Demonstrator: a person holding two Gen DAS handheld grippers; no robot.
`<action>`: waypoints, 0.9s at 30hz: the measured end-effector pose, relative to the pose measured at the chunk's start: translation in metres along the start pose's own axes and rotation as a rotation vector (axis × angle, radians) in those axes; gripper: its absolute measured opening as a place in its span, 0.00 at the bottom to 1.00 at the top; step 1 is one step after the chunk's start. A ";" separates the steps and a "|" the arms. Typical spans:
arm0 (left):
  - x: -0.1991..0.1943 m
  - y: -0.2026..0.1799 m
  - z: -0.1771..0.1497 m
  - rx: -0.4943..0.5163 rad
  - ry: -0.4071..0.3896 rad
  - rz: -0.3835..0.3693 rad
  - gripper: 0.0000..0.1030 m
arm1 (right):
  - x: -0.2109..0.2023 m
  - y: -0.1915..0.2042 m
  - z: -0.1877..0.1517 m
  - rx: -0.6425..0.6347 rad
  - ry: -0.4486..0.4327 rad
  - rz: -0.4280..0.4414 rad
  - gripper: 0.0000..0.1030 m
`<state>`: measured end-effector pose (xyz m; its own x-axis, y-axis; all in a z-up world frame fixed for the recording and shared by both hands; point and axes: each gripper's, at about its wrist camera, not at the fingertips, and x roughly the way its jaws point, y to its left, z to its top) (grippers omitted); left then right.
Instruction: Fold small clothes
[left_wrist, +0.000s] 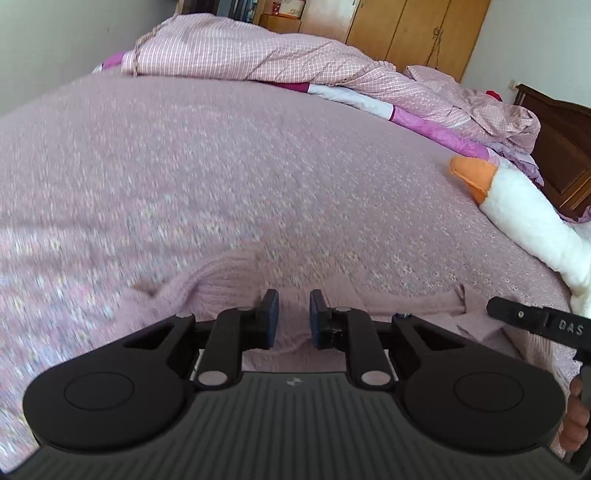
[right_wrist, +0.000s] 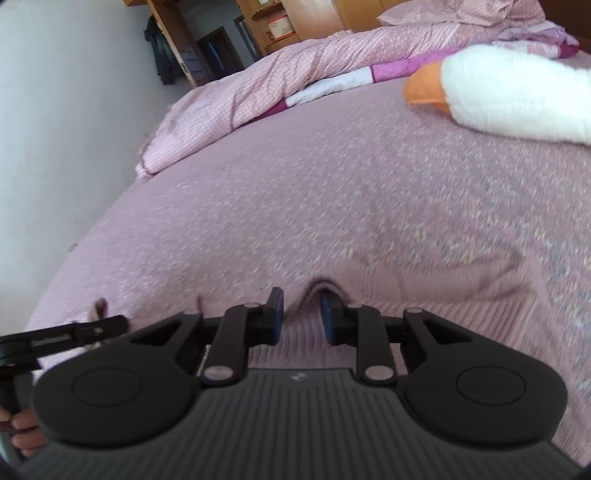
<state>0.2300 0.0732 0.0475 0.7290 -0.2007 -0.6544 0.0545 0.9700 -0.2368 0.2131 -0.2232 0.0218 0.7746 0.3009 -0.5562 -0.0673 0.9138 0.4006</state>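
Note:
A pale pink knitted sweater (left_wrist: 229, 280) lies at the near edge of the bed, almost the same colour as the mauve bedspread (left_wrist: 221, 166). My left gripper (left_wrist: 294, 318) has its jaws a narrow gap apart with the knit bunched between them. The right gripper (right_wrist: 302, 317) stands the same way over the sweater (right_wrist: 424, 302), and a raised ridge of fabric runs up between its fingertips. Both views are blurred by motion. Part of the right gripper's side (left_wrist: 517, 314) shows in the left wrist view, and the left one (right_wrist: 74, 334) in the right wrist view.
A white plush goose (left_wrist: 517, 206) with an orange beak lies on the bed's right side. A crumpled pink checked quilt (left_wrist: 258, 55) fills the far side. Beyond it stand a wooden wardrobe (left_wrist: 406, 33) and a dark headboard (left_wrist: 561, 147). A hand (right_wrist: 22, 435) grips the left handle.

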 end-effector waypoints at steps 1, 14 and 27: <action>-0.003 0.001 0.002 0.001 -0.005 -0.006 0.19 | 0.000 0.000 0.002 -0.004 -0.009 -0.005 0.28; -0.037 0.022 -0.014 0.015 -0.011 -0.008 0.20 | -0.051 -0.013 -0.017 -0.133 -0.094 -0.046 0.56; -0.002 0.064 -0.022 -0.075 0.043 0.071 0.20 | -0.081 -0.019 -0.059 -0.350 0.050 -0.030 0.55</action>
<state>0.2170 0.1330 0.0174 0.6995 -0.1393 -0.7009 -0.0483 0.9693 -0.2409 0.1146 -0.2487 0.0166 0.7485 0.2776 -0.6023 -0.2633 0.9579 0.1143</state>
